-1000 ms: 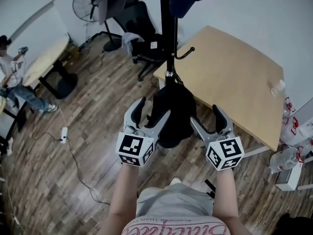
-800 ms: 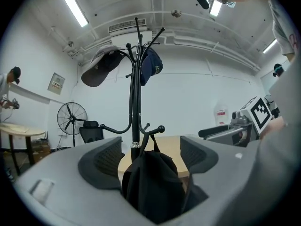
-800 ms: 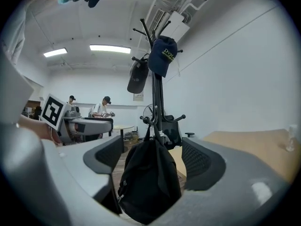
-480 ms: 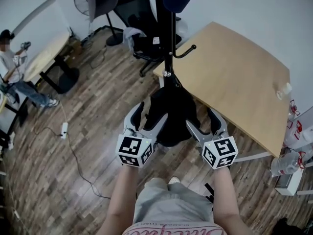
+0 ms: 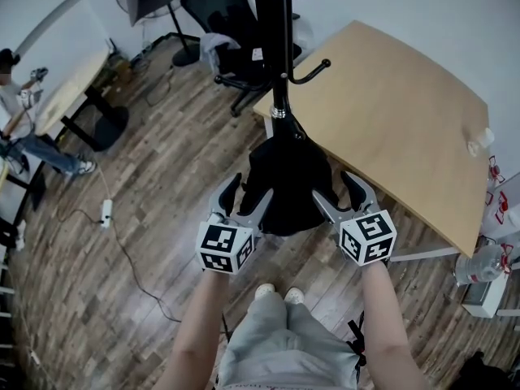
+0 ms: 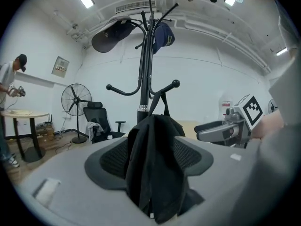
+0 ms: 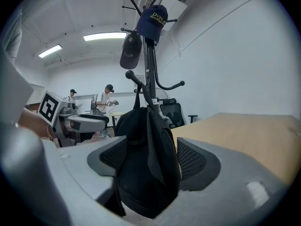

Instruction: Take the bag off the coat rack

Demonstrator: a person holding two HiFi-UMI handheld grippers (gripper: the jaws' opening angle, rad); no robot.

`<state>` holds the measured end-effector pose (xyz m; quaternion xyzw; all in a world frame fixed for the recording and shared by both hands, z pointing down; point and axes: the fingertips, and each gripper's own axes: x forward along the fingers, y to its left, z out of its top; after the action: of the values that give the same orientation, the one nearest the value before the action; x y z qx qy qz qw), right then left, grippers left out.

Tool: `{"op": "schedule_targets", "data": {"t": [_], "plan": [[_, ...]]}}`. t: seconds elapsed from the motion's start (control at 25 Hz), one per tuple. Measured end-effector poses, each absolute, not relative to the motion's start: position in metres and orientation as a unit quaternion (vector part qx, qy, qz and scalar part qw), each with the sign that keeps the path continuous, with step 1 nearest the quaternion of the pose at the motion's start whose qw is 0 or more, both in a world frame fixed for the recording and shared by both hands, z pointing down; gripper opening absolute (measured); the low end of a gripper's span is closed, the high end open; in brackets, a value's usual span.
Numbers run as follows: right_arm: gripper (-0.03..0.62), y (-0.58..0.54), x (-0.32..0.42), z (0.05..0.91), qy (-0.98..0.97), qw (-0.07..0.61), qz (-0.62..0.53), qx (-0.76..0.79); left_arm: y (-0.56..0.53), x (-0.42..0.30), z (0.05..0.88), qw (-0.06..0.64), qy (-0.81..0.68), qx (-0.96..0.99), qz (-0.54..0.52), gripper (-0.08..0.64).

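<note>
A black bag (image 5: pixel 284 181) hangs by its strap from a low hook of the black coat rack (image 5: pixel 278 47). My left gripper (image 5: pixel 242 201) is at the bag's lower left and my right gripper (image 5: pixel 341 197) at its lower right. In the left gripper view a fold of the bag (image 6: pixel 153 168) hangs between the pads (image 6: pixel 113 158). The right gripper view shows the bag (image 7: pixel 143 173) likewise between the pads (image 7: pixel 193 159). Both pairs of jaws have just been closing around the fabric and still stand wide, not clamped. Caps (image 6: pixel 113 34) hang on the rack's top.
A wooden table (image 5: pixel 390 128) stands right behind the rack. An office chair (image 5: pixel 231 31) and a fan (image 6: pixel 75 100) are at the back left. A person (image 5: pixel 20 104) works at a round table far left. A cable and power strip (image 5: pixel 106 214) lie on the floor.
Both grippers have sunk lower along the bag's sides and their jaws have narrowed a little around it. The bag still hangs on its hook.
</note>
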<state>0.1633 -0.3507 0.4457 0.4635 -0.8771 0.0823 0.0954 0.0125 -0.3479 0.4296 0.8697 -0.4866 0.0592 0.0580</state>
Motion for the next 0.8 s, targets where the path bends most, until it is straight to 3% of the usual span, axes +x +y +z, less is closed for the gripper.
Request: {"op": "schedule_targets", "data": {"t": [0.56,0.8], "plan": [[0.324,-0.396,0.16,0.508,-0.858,0.17,0.095,0.476,-0.387,0.021,0.482,0.053,-0.481,0.864,0.137,0.307],[0.311,-0.405,0.154,0.519,-0.866,0.163,0.093,0.464,-0.399,0.02,0.496,0.07,-0.481,0.864,0.128,0.291]]}}
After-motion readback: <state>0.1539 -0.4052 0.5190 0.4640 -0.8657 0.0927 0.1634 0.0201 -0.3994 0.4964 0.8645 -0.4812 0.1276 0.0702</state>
